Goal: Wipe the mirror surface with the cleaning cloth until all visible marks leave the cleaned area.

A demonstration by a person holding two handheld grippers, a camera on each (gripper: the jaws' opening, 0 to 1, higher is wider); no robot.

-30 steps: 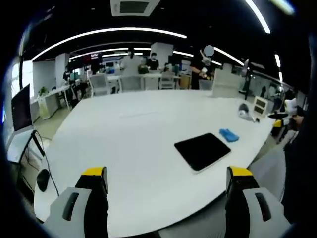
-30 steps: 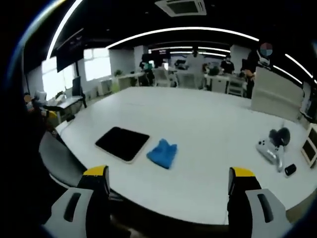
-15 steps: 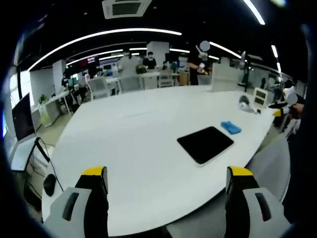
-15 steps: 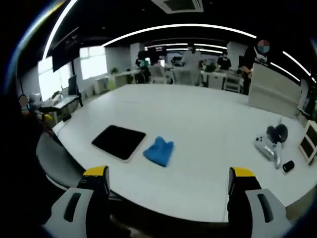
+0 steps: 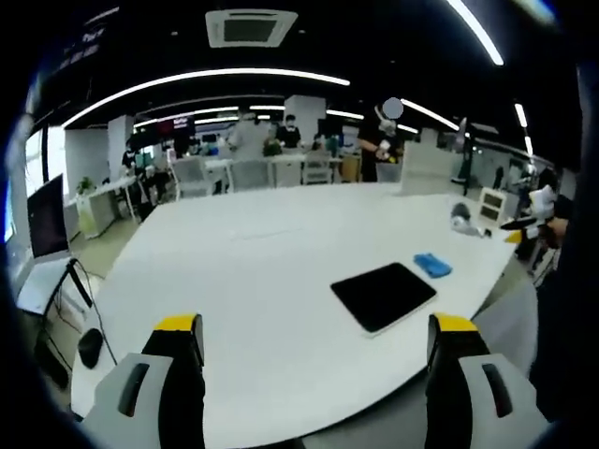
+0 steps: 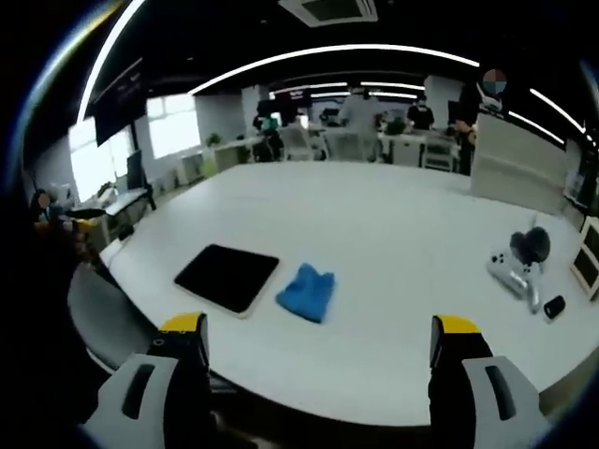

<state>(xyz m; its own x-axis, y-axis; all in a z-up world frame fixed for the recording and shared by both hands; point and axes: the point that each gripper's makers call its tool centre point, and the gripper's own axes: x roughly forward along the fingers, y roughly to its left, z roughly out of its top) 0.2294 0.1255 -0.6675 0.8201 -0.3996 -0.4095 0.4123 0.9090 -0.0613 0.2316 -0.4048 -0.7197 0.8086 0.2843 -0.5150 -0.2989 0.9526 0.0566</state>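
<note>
No text, label, brand, number or sign can be read in either view. In the left gripper view there is a small red lit sign (image 5: 178, 123) high on the far wall of the room, but its letters are too small and blurred to make out. In the right gripper view a dark hanging panel (image 6: 119, 91) near the windows carries some faint light marks, and these also are not legible.
</note>
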